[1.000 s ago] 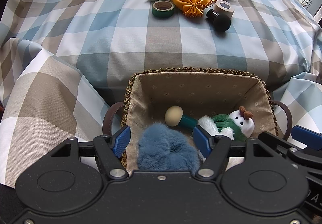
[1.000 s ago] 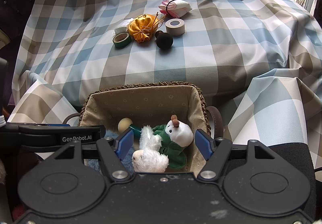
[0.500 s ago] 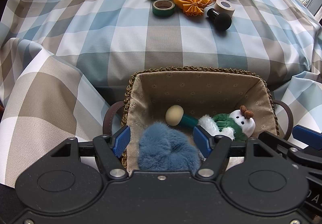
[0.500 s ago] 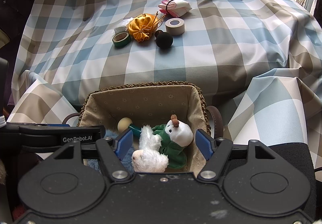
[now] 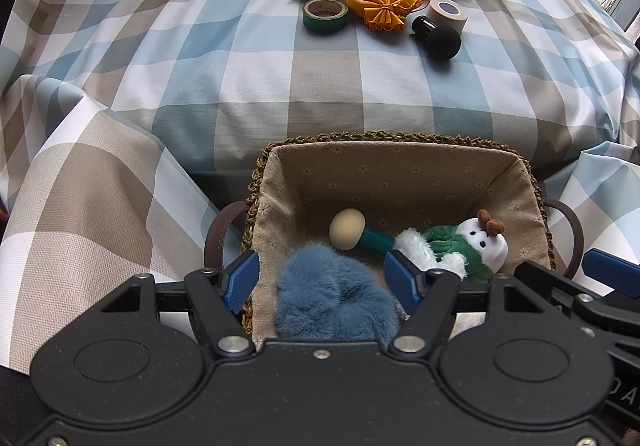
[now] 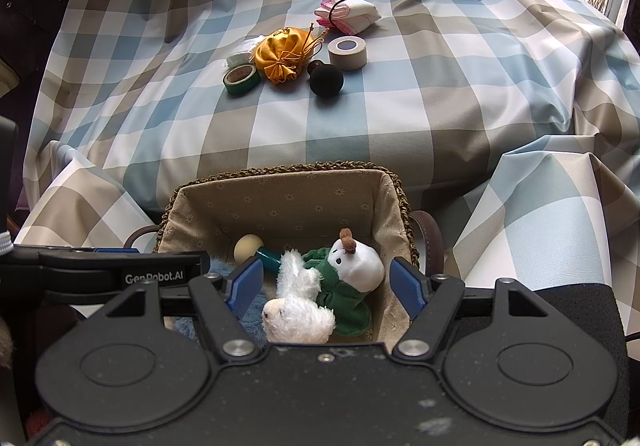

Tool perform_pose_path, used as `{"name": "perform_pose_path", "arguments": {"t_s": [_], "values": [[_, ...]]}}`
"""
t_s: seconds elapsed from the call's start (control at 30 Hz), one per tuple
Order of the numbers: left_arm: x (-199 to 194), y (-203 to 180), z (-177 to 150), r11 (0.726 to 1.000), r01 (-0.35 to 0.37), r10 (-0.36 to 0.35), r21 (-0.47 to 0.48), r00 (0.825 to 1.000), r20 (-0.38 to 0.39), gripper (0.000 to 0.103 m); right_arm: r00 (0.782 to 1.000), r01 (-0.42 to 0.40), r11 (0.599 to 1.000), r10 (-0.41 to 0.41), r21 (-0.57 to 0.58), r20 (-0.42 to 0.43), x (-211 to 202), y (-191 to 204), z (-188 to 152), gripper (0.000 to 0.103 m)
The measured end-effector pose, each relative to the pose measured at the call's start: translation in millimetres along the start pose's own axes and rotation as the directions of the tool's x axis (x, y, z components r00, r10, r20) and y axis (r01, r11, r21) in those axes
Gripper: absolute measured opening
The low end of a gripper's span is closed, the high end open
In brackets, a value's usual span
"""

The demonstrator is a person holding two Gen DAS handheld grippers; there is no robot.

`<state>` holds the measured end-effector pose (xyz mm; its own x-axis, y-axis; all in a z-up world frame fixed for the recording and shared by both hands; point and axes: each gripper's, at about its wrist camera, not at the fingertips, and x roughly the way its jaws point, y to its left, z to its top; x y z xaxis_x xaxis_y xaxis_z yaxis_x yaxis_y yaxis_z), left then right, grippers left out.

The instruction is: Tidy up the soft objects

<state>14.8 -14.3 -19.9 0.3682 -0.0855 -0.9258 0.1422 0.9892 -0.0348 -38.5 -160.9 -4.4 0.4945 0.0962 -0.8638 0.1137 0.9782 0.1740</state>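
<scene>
Left wrist view: both tongs, left tongs (image 5: pixel 320 282) and right tongs (image 6: pixel 326 284), hang open, gripping nothing, since the blue fluffy thing (image 5: pixel 334 292) and snowman plush (image 6: pixel 344 274) already sit inside the lined basket (image 5: pixel 400 181).

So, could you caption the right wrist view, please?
Open right gripper above basket holding white plush toy.
</scene>
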Motion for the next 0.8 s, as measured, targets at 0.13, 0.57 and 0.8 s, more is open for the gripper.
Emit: {"name": "perform_pose_path", "arguments": {"t_s": [0.13,0.57,0.8], "values": [[0,0,0,1.0,0.0,0.0,0.0,1.0,0.0,0.066,1.0,-0.001,1.0,0.001,0.001,0.0,0,0,0,0.07],[-2,1,-1,1.0,-0.014,0.014,0.0,1.0,0.01,0.067,1.0,0.007,1.0,-0.007,0.0,0.014,-2,1,0,0.071],[-2,1,9,1.0,-0.019,0.018,-0.01,0.999,-0.028,0.07,1.0,0.002,1.0,-0.002,-0.009,-0.003,-5,3,9,0.074]]}}
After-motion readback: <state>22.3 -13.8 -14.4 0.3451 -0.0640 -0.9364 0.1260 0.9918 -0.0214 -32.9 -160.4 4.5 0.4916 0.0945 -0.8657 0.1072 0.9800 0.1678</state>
